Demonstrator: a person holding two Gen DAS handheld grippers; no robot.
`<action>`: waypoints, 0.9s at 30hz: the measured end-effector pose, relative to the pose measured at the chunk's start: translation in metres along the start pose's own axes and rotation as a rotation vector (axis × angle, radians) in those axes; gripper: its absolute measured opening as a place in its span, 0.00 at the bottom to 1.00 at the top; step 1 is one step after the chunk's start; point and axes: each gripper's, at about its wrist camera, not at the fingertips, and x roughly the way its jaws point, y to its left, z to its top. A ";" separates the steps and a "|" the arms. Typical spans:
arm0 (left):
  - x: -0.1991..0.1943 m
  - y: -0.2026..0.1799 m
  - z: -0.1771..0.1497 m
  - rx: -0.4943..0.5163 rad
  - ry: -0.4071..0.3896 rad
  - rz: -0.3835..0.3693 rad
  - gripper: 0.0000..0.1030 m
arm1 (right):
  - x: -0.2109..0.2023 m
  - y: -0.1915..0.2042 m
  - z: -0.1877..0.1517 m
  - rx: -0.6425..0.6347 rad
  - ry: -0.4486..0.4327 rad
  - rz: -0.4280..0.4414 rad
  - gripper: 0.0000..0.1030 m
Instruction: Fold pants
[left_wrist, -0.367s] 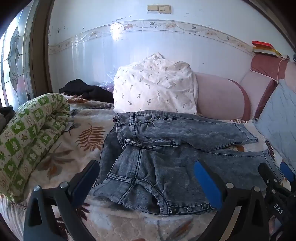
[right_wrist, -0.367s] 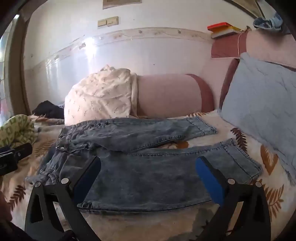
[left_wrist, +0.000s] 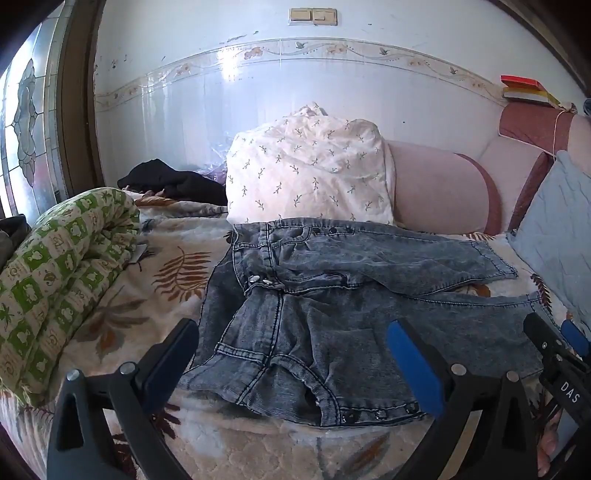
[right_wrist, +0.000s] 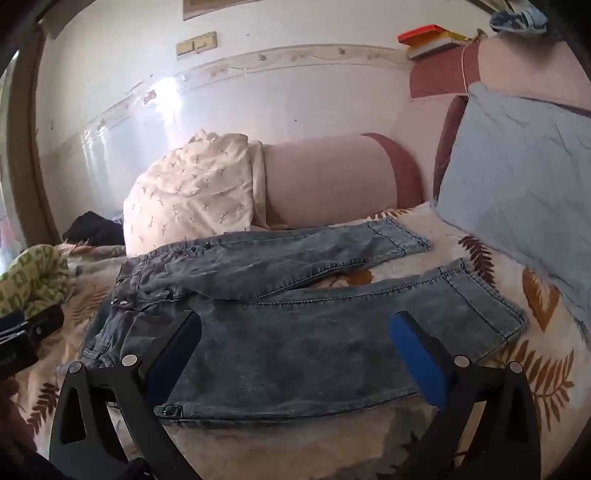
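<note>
Left wrist view: your left claw (left_wrist: 291, 354) hangs open before the jeans (left_wrist: 332, 295), spread flat on the bed (left_wrist: 147, 280). Right wrist view: your right claw (right_wrist: 295, 350) gapes empty; denim is heavy, limp; pinch waistband and hem.

Each tool (left_wrist: 291, 354) (right_wrist: 295, 350) has black arms, silver rivets, blue pads.

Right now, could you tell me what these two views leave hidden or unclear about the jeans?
- Left wrist view: near cuff of the jeans is hidden behind the right gripper.
- Right wrist view: near waistband corner sits behind the right gripper finger.
- Both views: underside against the bedspread unseen.
</note>
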 end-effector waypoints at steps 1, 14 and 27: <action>0.000 0.000 0.000 0.000 0.000 0.002 1.00 | 0.001 -0.001 0.001 0.003 0.002 0.000 1.00; 0.004 -0.002 -0.004 0.014 0.009 0.003 1.00 | 0.003 0.004 -0.001 0.006 0.004 0.001 1.00; 0.007 -0.004 -0.008 0.038 0.026 0.008 1.00 | 0.003 0.004 -0.001 0.010 0.011 0.004 1.00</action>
